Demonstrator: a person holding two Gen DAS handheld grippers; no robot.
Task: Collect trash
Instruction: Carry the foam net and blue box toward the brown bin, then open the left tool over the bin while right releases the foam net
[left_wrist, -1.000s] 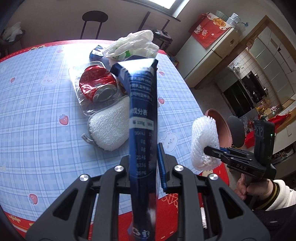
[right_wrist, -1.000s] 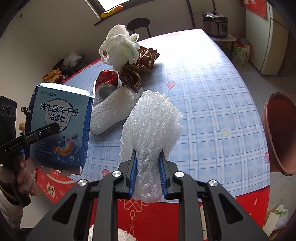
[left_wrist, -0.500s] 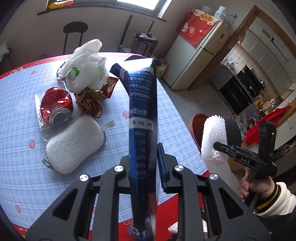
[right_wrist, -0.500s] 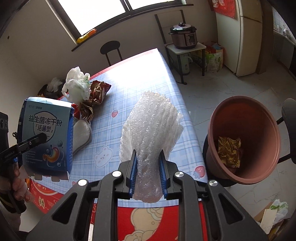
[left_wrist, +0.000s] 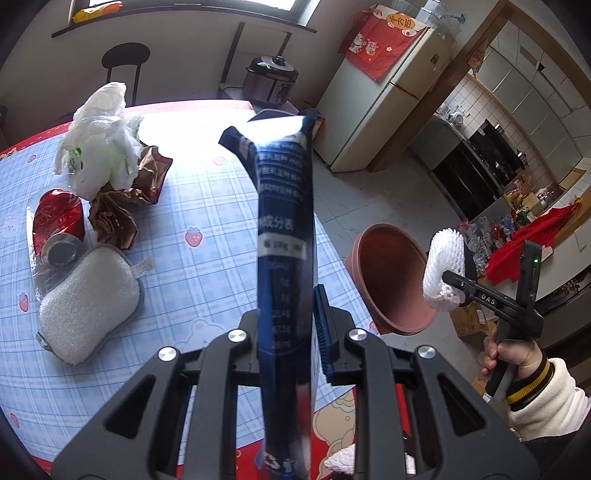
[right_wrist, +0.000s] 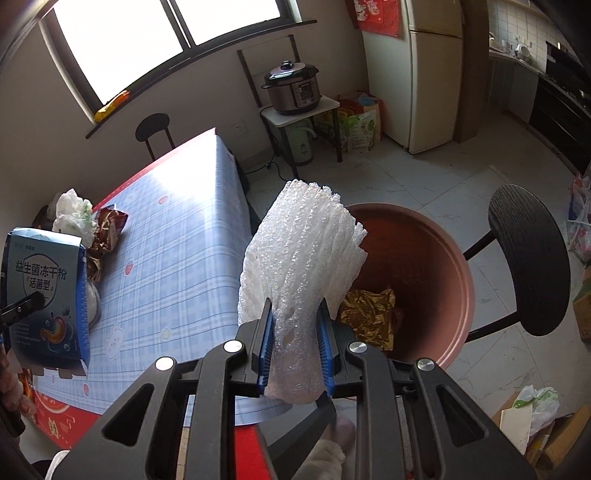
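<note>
Blue box (left_wrist: 284, 236) upright between the left gripper (left_wrist: 286, 325) jaws, terracotta bin (left_wrist: 391, 280) beyond the table (left_wrist: 207, 206) edge.

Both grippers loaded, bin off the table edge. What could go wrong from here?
1. The foam net in the right gripper is light and springy; released high, it may drift past the brown bin.
2. The blue box is tall, pinched low by the left gripper, and could snag on the bin rim or swing into the foam net.

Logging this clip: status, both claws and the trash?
Left claw shut on blue box. Right claw shut on foam net, in front of bin. Gold wrapper already binned. Nothing in the way.
</note>
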